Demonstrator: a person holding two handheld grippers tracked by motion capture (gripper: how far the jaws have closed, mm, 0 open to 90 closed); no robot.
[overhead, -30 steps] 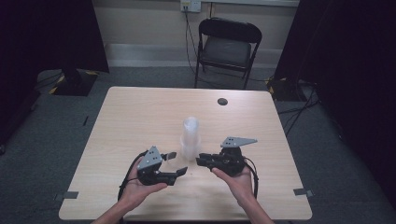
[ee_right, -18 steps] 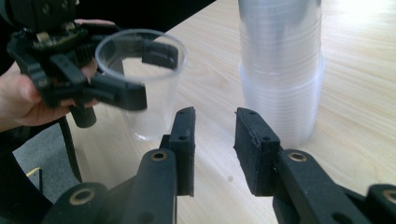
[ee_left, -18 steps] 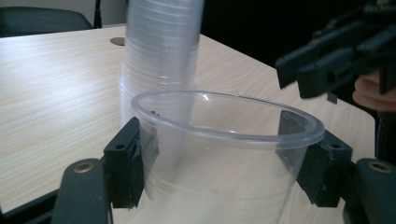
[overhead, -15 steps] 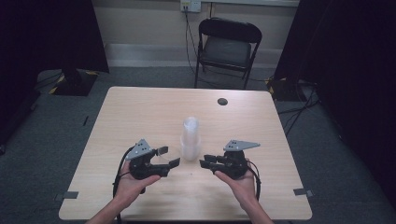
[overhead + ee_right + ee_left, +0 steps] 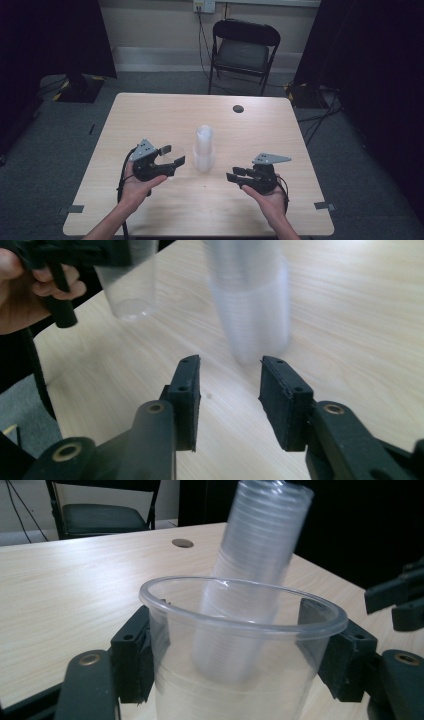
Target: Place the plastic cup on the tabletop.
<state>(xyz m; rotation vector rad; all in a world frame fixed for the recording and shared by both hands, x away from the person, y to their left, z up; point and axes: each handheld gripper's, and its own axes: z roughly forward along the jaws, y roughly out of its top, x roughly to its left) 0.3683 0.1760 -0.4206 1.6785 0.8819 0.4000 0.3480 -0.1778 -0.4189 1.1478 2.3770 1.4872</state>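
- A clear cup (image 5: 240, 650) is clamped by the left gripper (image 5: 169, 156), just left of the cup stack (image 5: 204, 149) standing mid-table (image 5: 150, 115).
- The right gripper (image 5: 233, 174) has just been opening; nothing is held between its jaws.

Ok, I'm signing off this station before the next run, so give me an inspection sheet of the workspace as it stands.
Surface: light wooden table, level, no spills seen.
Job's things: a stack of clear plastic cups stands upright near the table's middle; a single clear cup is held off the stack.
Clutter: a small dark round disc on the table's far side.
Grippers: left tool shut on the single cup, jaws at its sides; right tool open, nothing between its jaws, which have just been opening, pointed at the stack.
Cables: a black cable trails from the left tool; cords lie on the floor at right.
Surroundings: black folding chair beyond the table, grey carpet, dark curtains.
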